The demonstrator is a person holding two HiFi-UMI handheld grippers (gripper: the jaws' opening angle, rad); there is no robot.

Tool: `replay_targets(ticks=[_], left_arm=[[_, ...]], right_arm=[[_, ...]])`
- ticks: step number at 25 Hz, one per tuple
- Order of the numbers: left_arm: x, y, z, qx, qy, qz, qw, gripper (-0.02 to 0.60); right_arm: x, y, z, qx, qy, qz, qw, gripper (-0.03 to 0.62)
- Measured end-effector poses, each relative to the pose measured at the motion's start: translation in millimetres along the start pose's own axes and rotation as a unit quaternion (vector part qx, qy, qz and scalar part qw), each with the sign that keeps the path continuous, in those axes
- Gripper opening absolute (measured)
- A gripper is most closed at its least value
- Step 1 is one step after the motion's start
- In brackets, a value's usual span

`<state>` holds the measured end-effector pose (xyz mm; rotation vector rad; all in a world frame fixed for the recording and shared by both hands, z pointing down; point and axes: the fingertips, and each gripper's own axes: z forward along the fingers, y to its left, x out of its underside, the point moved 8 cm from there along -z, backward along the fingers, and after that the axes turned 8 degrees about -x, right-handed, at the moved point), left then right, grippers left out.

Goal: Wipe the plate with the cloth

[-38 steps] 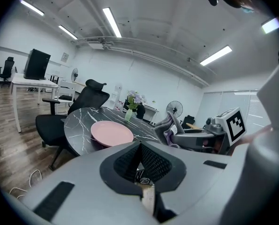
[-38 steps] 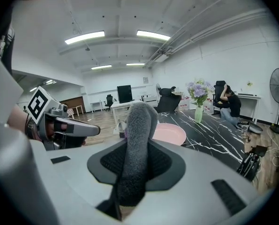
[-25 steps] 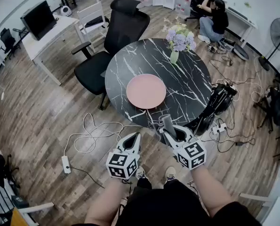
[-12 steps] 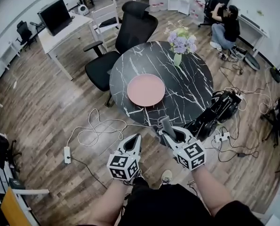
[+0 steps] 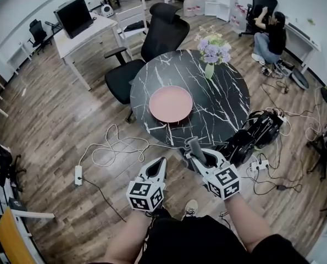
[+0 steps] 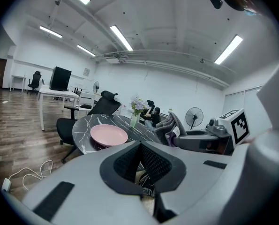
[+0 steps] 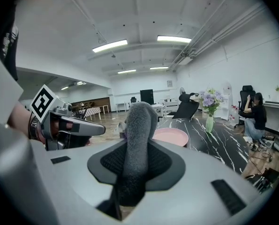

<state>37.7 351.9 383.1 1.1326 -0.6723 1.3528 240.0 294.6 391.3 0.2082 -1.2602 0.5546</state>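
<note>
A pink plate (image 5: 171,103) lies on the round black marble table (image 5: 223,111); it also shows in the left gripper view (image 6: 109,135) and the right gripper view (image 7: 171,136). My right gripper (image 5: 195,154) hovers over the floor just short of the table's near edge, shut on a rolled grey cloth (image 5: 193,145) that sticks up between its jaws (image 7: 138,139). My left gripper (image 5: 159,164) hangs beside it on the left, shut with nothing between its jaws, and points toward the table (image 6: 140,146).
A vase of purple flowers (image 5: 209,51) stands at the table's far side. A black office chair (image 5: 152,43) is behind the table and a black bag (image 5: 256,130) lies at its right. Cables (image 5: 114,147) and a power strip (image 5: 78,175) lie on the wood floor. A person (image 5: 273,34) sits far right.
Both grippers have shifted a little together, and the head view has swung so the room sits differently around the table. The cloth stays gripped and the plate has not moved.
</note>
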Motion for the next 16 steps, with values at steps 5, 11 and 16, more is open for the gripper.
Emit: replay_targets(ticks=[5, 11, 16], left_arm=[[3.0, -4.8, -2.6, -0.002, -0.004, 0.0, 1.0, 0.017], [2.4, -11.0, -3.9, -0.003, -0.003, -0.003, 1.0, 0.017], [0.4, -14.6, -5.3, -0.001, -0.004, -0.003, 1.0, 0.017]], right_arm=[[3.5, 0.0, -3.2, -0.004, -0.002, -0.002, 1.0, 0.106], [-0.4, -1.0, -8.4, -0.005, -0.004, -0.004, 1.0, 0.106], [-5.3, -0.9, -10.9, -0.005, -0.009, -0.005, 1.0, 0.106]])
